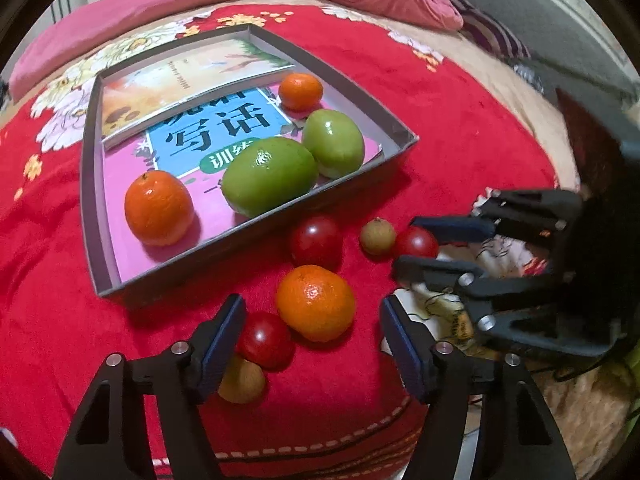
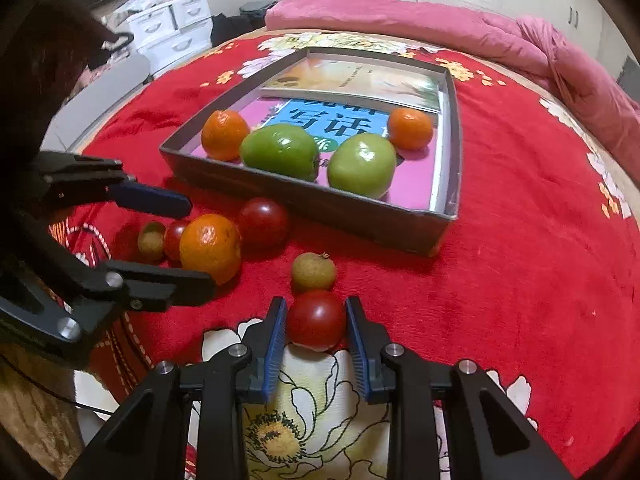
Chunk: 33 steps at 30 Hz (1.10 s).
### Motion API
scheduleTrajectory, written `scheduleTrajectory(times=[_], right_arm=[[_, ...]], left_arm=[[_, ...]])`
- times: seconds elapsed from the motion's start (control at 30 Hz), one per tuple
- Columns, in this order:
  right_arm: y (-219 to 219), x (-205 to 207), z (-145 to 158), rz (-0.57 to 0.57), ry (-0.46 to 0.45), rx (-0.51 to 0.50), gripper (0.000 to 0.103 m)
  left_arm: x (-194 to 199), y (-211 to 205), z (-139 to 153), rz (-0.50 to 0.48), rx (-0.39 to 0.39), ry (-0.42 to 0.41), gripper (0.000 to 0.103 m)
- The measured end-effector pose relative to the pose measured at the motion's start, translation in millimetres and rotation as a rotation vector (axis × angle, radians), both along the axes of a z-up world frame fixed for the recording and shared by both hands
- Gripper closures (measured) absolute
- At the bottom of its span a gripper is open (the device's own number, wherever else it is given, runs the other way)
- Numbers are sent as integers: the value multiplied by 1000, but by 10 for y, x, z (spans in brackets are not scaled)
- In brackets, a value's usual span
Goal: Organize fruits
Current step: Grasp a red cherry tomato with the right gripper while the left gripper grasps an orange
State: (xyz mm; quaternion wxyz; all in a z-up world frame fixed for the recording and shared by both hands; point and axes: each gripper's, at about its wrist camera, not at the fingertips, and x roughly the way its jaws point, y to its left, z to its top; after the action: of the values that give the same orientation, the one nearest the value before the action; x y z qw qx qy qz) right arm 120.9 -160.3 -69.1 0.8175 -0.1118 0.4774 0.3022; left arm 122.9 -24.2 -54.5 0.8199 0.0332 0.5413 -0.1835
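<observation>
A grey box [image 1: 90, 184] [image 2: 304, 196] on the red blanket holds two oranges [image 1: 159, 208] [image 1: 300, 91] and two green fruits [image 1: 269, 176] [image 1: 333, 143]. My right gripper [image 2: 316, 322] is closed around a red tomato [image 2: 317, 319] resting on the blanket; both pads touch it. It also shows in the left wrist view [image 1: 416, 242]. A brown longan [image 2: 313, 271] lies just beyond it. My left gripper [image 1: 312, 316] is open over a loose orange [image 1: 316, 302], a tomato [image 1: 265, 339] and a longan [image 1: 242, 380]. Another tomato [image 1: 316, 241] lies by the box.
Two books [image 2: 352, 80] [image 2: 340, 120] line the box bottom. A pink quilt [image 2: 440, 24] lies at the bed's far side. White drawers [image 2: 172, 24] stand beyond the bed. The bed edge runs close below both grippers.
</observation>
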Motion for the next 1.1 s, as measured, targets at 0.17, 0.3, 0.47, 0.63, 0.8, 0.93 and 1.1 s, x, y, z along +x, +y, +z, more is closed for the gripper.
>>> scheduleTrajectory(times=[0.17,0.3,0.47,0.63,0.8,0.93,1.1], right_arm=[[-57,48,27,-30,16,27,73],[-70,55,34,-37,16,33,73],[-84,66,57,-42,12,47,73],[-103,68,107,-46,6,78,73],[-114,65,170,-45,-13,107,73],[-106,51,203,-41,-27,119,73],[-119,42,258,-39,-47,144,73]], left_arm=[[50,-35,-49,-18,20,0,37],[87,-19,-90,-15,21,9,42],[86,-21,-117,-21,21,12,43],[71,-4,-80,-16,-15,13,56],[65,18,-56,4,-46,15,60],[33,71,6,29,-68,2,60],[-38,163,118,66,-89,-20,60]])
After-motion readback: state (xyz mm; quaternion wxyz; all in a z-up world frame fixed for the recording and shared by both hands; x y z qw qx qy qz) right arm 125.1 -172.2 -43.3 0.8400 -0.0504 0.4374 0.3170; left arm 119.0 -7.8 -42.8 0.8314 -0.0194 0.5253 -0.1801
